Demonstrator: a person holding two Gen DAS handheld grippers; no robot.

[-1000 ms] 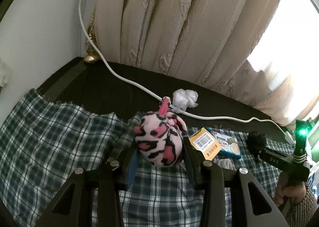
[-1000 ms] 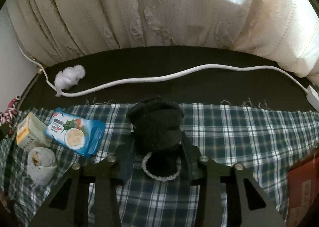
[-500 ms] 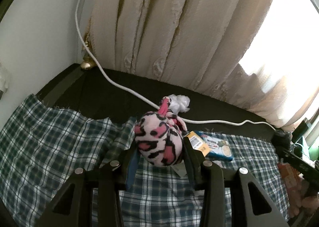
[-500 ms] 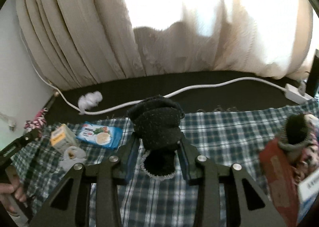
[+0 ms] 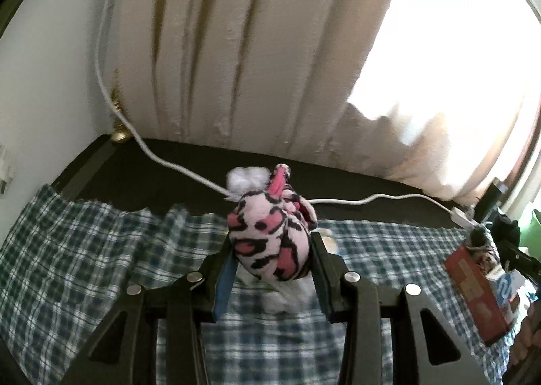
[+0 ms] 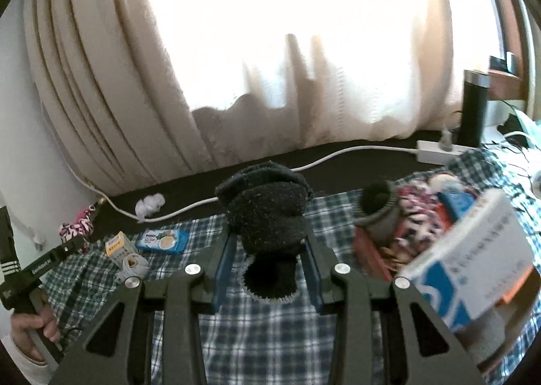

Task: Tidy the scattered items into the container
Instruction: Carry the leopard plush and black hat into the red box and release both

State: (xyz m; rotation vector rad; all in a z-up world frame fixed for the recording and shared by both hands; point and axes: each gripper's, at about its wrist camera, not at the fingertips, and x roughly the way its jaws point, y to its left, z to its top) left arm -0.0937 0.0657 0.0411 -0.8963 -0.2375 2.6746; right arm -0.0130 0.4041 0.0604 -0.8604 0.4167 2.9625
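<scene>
The pink leopard-print sock (image 5: pixel 270 243), rolled into a ball, sits pinched between the two fingers of the left gripper (image 5: pixel 270 259), raised above the checked cloth (image 5: pixel 84 249). The dark fuzzy sock (image 6: pixel 267 212), also bundled, is clamped between the fingers of the right gripper (image 6: pixel 270 263); its open cuff hangs down behind the fingertips, toward the camera.

The container (image 6: pixel 368 256), a red box, lies to the right of the right gripper, close beside its right finger. It holds a grey sock (image 6: pixel 378 209) with a dark opening, a pink patterned fabric item (image 6: pixel 419 216) and a blue packet (image 6: pixel 456 202). A white and blue carton (image 6: pixel 473 256), blurred, sits at the container's near side. In the left wrist view the same container (image 5: pixel 473 290) appears far to the right of the left gripper.

To the left of the right gripper, on the cloth, lie a blue snack packet (image 6: pixel 162 241), a small yellow box (image 6: pixel 116 244) and a pale grey sock (image 6: pixel 133 265), close together. Beyond the fingertips, on the dark surface (image 6: pixel 189 188), lie a white crumpled wad (image 6: pixel 150 204) and a white cable (image 6: pixel 338 151) leading to a power strip (image 6: pixel 439 151). A dark flask (image 6: pixel 473 107) stands behind the strip. Pale curtains (image 6: pixel 101 80) hang behind everything.
</scene>
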